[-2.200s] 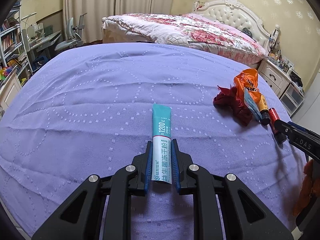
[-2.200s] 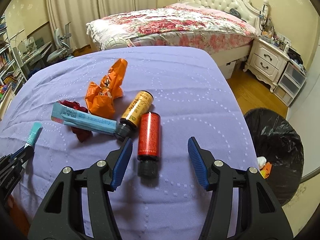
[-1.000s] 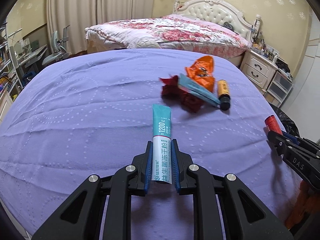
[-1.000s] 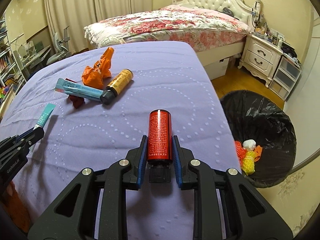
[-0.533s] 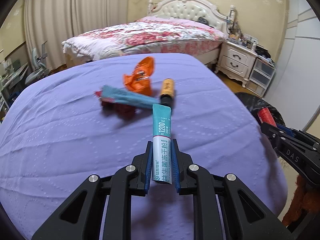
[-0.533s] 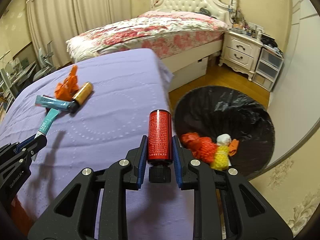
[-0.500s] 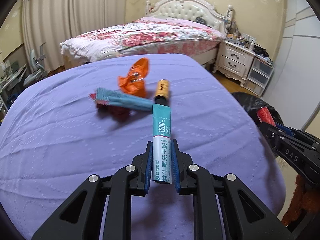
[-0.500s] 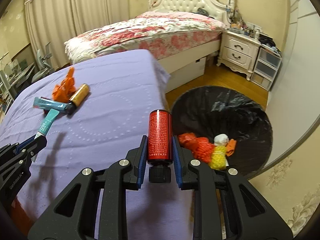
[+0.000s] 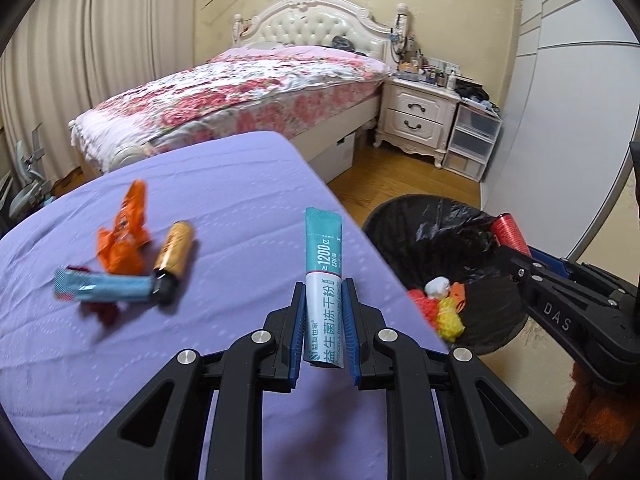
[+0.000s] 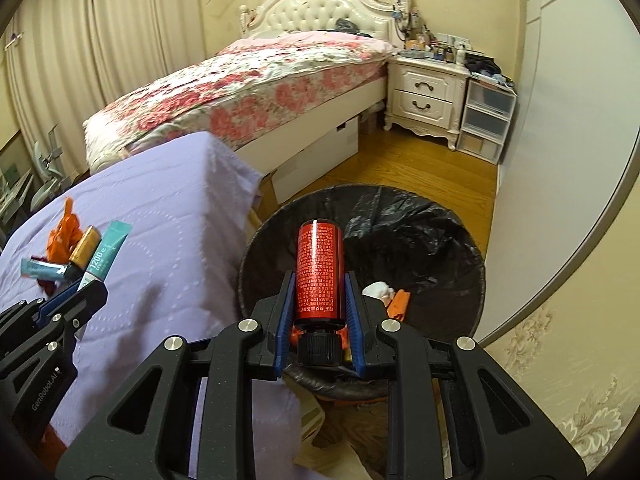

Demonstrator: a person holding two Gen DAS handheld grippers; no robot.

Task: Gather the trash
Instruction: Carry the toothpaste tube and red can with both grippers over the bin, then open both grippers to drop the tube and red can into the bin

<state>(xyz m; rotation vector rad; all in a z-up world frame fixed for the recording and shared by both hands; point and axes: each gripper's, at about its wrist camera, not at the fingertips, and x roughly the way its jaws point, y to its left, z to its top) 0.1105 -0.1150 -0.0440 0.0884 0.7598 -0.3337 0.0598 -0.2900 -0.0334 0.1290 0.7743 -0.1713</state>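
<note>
My left gripper (image 9: 324, 292) is shut on a teal and white sachet (image 9: 323, 276) and holds it above the right edge of the purple-covered table (image 9: 240, 208). My right gripper (image 10: 319, 280) is shut on a red bottle (image 10: 319, 272) with a black cap, held over the black-lined trash bin (image 10: 420, 220). The bin (image 9: 440, 232) holds orange, yellow and white scraps. On the table lie an orange wrapper (image 9: 124, 232), a gold bottle (image 9: 172, 260), a blue sachet (image 9: 104, 288) and a dark red wrapper (image 9: 100, 308).
A floral bed (image 9: 240, 92) stands behind the table. A white nightstand (image 9: 420, 120) and plastic drawers (image 9: 474, 144) stand at the back right. A pale wall panel (image 10: 560, 120) runs along the right of the bin. The floor is wood.
Both grippers have swung right toward the bin with their loads. The red bottle is now over the bin's opening. The sachet has moved to the table's right edge.
</note>
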